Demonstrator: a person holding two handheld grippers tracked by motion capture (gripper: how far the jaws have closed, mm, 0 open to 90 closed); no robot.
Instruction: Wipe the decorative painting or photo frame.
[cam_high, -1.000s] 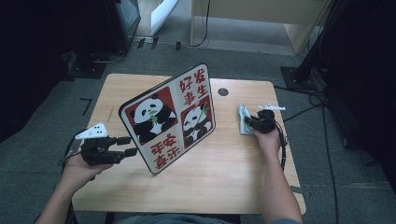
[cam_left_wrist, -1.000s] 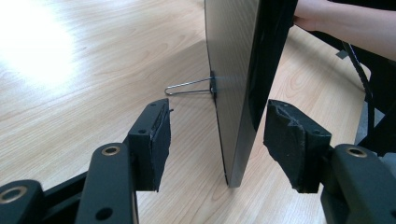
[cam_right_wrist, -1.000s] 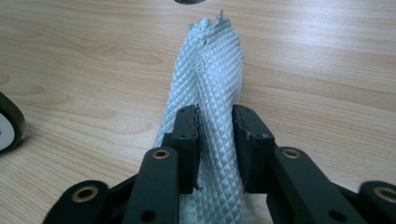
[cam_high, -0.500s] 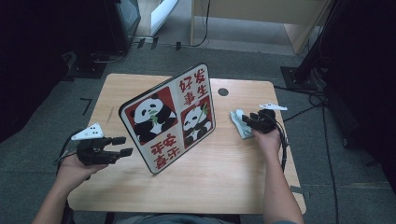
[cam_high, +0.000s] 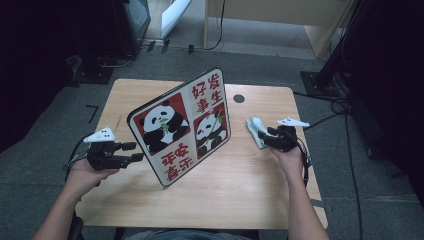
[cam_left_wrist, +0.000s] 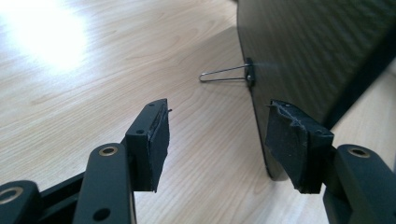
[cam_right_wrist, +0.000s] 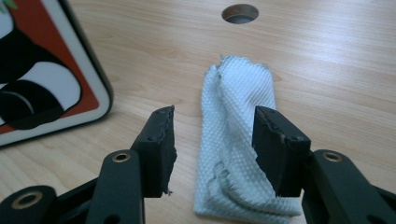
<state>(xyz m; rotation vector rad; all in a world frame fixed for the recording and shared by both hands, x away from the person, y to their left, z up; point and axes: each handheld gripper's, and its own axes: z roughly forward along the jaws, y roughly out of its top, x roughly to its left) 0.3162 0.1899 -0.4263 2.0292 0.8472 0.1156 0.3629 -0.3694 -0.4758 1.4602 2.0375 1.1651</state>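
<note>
My right gripper (cam_right_wrist: 212, 140) has just been opening its jaws over the white cloth (cam_right_wrist: 238, 140) lying right of the panda board (cam_high: 181, 127); my left gripper (cam_left_wrist: 219, 140) stands wide beside its edge.

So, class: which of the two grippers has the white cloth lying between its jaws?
The right gripper: the white cloth lies between its open jaws; the left gripper faces the panda board.

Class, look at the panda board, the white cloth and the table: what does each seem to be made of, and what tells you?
Panda board: probably a rigid printed panel, glossy front; its back looks dark and matte.
White cloth: soft woven or embossed wipe; fine diamond texture, crumpled folds.
Table: light wood or wood-look laminate; visible grain, smooth sheen.
</note>
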